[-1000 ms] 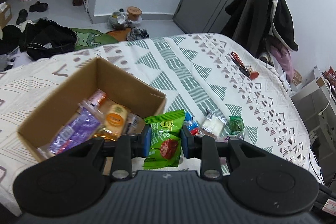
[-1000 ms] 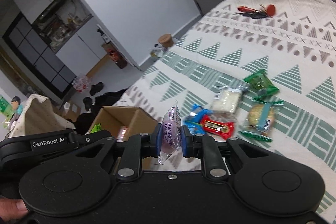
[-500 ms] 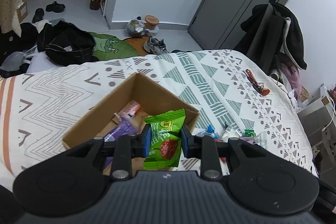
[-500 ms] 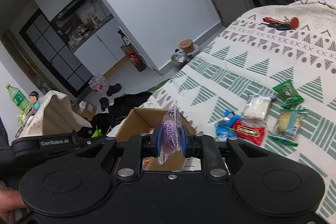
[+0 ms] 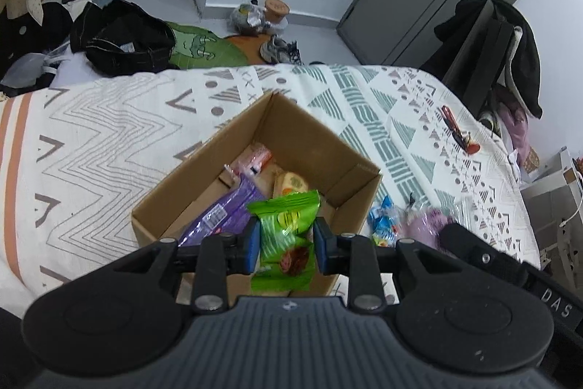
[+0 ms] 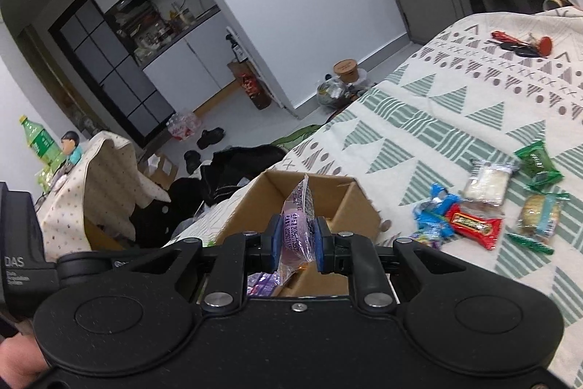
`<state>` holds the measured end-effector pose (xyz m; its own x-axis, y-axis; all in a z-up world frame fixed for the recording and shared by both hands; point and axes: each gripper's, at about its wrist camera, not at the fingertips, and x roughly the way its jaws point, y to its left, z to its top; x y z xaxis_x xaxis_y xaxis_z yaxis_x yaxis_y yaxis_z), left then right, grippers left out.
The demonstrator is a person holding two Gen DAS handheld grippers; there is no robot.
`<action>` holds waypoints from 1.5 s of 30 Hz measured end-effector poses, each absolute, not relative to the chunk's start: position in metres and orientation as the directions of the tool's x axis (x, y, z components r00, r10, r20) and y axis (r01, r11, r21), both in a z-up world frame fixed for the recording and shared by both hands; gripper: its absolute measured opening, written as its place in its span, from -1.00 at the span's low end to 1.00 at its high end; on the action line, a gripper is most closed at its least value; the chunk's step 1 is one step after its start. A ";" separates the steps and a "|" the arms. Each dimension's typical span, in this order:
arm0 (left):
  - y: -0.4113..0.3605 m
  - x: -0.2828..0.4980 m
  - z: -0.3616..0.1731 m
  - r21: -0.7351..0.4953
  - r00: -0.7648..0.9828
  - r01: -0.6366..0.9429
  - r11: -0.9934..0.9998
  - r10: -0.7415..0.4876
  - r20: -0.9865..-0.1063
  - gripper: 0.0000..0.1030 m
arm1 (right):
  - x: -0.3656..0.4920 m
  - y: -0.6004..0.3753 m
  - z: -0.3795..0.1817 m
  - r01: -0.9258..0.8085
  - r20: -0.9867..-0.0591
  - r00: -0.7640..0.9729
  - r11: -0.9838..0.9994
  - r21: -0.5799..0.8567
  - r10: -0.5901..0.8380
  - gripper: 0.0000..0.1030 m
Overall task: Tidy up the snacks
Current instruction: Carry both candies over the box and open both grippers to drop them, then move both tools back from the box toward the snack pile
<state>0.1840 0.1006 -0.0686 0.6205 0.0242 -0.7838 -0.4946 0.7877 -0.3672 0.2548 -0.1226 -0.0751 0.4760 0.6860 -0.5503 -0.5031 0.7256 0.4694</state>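
My left gripper [image 5: 286, 245] is shut on a green snack packet [image 5: 288, 236] and holds it above the near right corner of an open cardboard box [image 5: 309, 137]. Inside the box lie a long purple pack [image 5: 226, 210], a pink packet [image 5: 255, 157] and an orange-labelled snack [image 5: 291, 183]. My right gripper [image 6: 297, 245] is shut on a clear wrapper with a purple snack [image 6: 297, 221], just over the near edge of the same cardboard box [image 6: 360, 207]. Several loose snacks lie on the bedspread to the right: a red bar [image 6: 473, 225], blue packets [image 6: 435, 208], a white pack [image 6: 486, 179] and a green packet [image 6: 537, 163].
The box stands on a patterned bedspread [image 5: 109, 141]. Red-handled keys [image 5: 459, 130] lie far right on it. Clothes and shoes litter the floor [image 5: 120, 39] beyond the bed. A coat hangs over a chair [image 5: 488, 43] at the right. A hand [image 6: 18, 360] shows at the lower left.
Both grippers have moved left toward the box with their snacks held. The left one now hangs over the box corner; the right one has reached the box's edge.
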 end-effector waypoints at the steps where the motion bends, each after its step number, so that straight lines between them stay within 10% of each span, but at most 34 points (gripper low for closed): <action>1: 0.102 0.184 -0.071 -0.365 0.613 -0.498 0.787 0.022 -0.790 -0.39 | 0.254 -0.119 -0.076 -0.507 -0.552 0.473 0.725 0.466 0.687 -0.66; 10: 0.129 0.178 -0.071 -0.359 0.602 -0.532 0.767 0.044 -0.797 -0.31 | 0.251 -0.087 -0.082 -0.531 -0.571 0.428 0.707 0.468 0.700 -0.65; 25: 0.133 0.178 -0.067 -0.339 0.598 -0.539 0.772 0.067 -0.798 0.42 | 0.258 -0.101 -0.087 -0.461 -0.622 0.412 0.741 0.488 0.666 -0.25; 45: 0.067 0.200 -0.053 -0.288 0.604 -0.462 0.839 0.059 -0.795 0.64 | 0.262 -0.182 -0.066 -0.373 -0.588 0.534 0.794 0.481 0.607 0.73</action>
